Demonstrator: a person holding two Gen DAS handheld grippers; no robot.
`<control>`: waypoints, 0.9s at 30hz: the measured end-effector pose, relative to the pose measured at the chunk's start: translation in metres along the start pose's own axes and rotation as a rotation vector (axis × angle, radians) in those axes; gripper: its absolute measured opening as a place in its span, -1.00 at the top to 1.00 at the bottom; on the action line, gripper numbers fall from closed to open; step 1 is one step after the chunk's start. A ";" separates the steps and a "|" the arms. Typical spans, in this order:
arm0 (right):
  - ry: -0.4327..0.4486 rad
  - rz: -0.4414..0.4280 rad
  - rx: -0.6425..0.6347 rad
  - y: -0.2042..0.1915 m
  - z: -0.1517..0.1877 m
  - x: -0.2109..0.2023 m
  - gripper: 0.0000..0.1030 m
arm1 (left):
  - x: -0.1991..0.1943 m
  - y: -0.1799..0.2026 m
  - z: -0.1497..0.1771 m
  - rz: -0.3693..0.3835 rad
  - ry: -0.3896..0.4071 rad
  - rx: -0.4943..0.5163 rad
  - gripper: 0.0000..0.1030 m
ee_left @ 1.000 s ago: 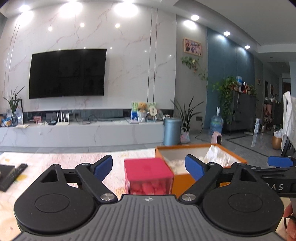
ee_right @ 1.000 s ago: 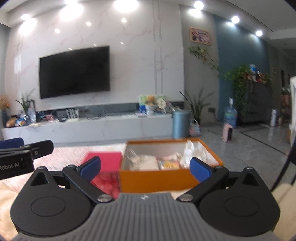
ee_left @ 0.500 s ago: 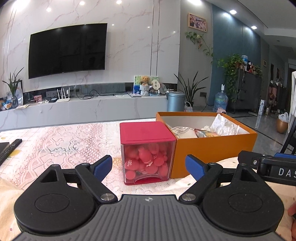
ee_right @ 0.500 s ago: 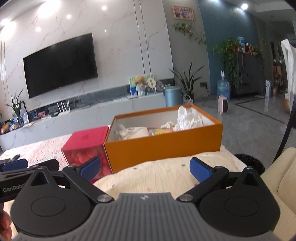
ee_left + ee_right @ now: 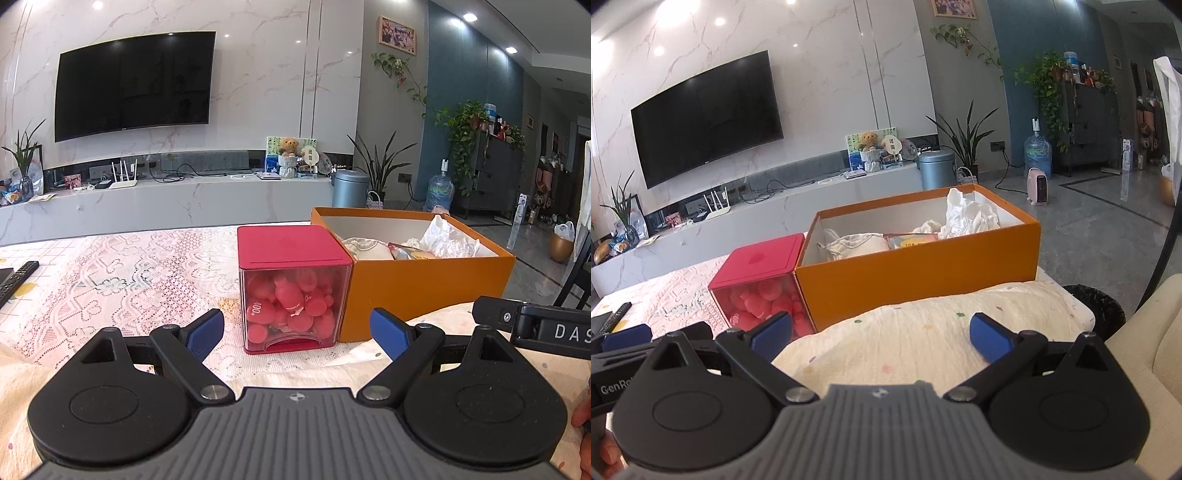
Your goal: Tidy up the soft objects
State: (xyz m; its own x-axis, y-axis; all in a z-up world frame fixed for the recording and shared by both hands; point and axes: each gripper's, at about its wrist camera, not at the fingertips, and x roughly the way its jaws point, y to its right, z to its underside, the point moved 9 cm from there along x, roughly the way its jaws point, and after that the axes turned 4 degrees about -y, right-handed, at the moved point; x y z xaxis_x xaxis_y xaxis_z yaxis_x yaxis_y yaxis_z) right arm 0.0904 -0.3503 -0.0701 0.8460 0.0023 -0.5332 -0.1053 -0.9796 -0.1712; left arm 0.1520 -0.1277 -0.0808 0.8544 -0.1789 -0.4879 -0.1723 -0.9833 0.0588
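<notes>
An open orange box stands on the lace-covered table, holding a drawstring pouch, a packet and crumpled white paper. A red-lidded clear box full of red soft pieces touches its left side. A cream dotted cloth lies in front of the orange box. My left gripper is open just short of the red box. My right gripper is open above the cloth, nothing between its fingers.
A black remote lies at the table's left edge. Behind the table are a TV wall and a low marble bench. A cream seat is to the right, and a black bin sits beyond the cloth.
Both views have tipped downward and drawn back: the boxes and table now show in full. The cream cloth has come into the right wrist view. Both grippers stayed open.
</notes>
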 end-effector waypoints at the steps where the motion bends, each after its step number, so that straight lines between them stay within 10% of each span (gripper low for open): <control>1: 0.000 0.001 0.000 0.000 0.000 0.000 -0.95 | 0.001 0.002 -0.002 0.000 0.002 -0.001 -1.00; 27: 0.003 0.005 0.001 0.001 0.000 -0.002 -0.95 | -0.004 0.003 -0.007 0.004 0.018 -0.003 -1.00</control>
State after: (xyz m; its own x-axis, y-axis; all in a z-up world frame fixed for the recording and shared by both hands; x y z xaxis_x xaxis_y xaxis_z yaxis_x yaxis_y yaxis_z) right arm 0.0885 -0.3508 -0.0692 0.8471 -0.0031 -0.5314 -0.1098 -0.9794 -0.1693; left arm 0.1510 -0.1302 -0.0726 0.8623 -0.1838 -0.4719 -0.1748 -0.9826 0.0634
